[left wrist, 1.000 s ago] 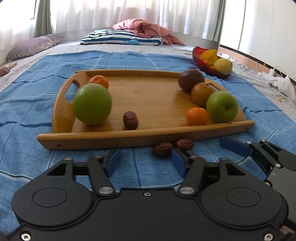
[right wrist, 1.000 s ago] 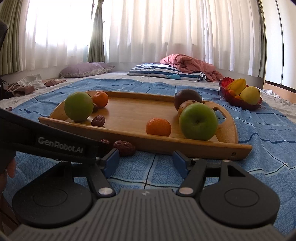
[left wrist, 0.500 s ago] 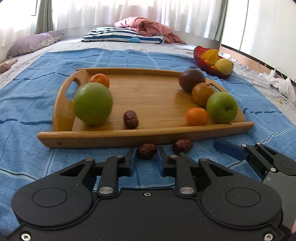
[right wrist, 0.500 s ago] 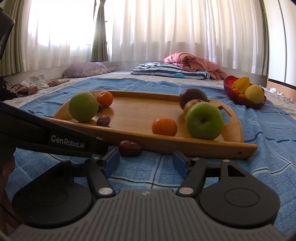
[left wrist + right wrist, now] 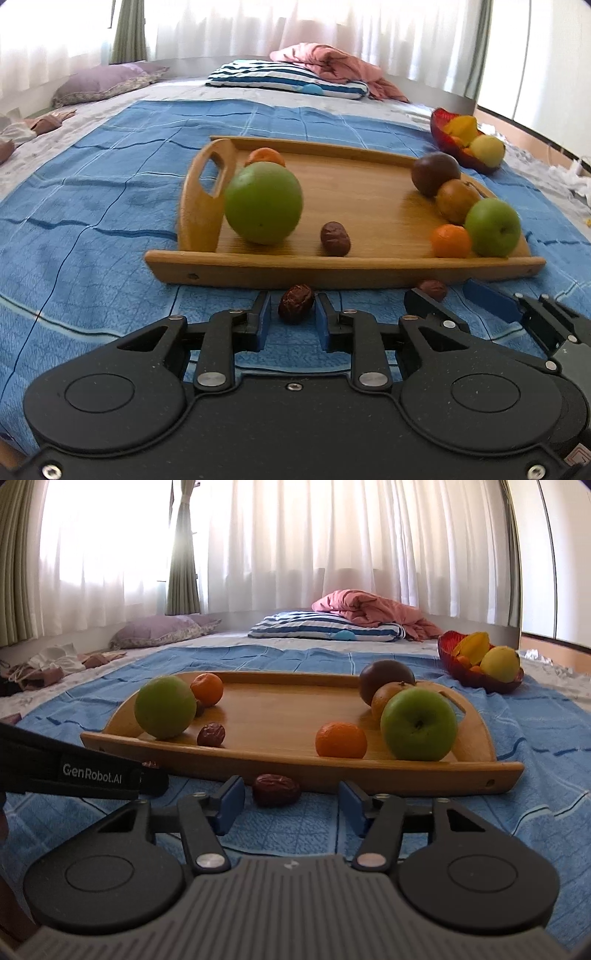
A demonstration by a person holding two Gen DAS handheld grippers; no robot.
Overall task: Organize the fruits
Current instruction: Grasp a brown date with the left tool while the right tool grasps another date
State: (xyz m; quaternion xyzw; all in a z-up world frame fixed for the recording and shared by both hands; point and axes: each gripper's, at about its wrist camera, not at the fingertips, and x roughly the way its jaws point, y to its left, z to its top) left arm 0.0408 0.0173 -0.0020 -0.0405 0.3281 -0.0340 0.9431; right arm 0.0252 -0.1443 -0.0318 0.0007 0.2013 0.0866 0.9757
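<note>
A wrinkled brown date [image 5: 295, 298] sits between the tips of my left gripper [image 5: 292, 314], just in front of the wooden tray [image 5: 332, 269]. The pads are on it, and the jaws are opening a little. A second date [image 5: 276, 789] lies on the blue cloth between the fingers of my right gripper [image 5: 291, 805]. Those jaws are closing, with gaps on both sides of that date. The tray [image 5: 295, 768] holds two green apples [image 5: 264, 202] [image 5: 493, 227], two tangerines, a third date [image 5: 335, 238], a brown pear and a dark round fruit.
A red bowl [image 5: 465, 155] of yellow fruit stands on the bed at the back right. Striped and purple pillows and a pink blanket lie beyond the tray. In the right wrist view the left gripper's black body [image 5: 92, 775] crosses in from the left.
The left gripper closed on the left date and carried it leftward along the tray's front edge. The right gripper's fingers narrowed around the other date.
</note>
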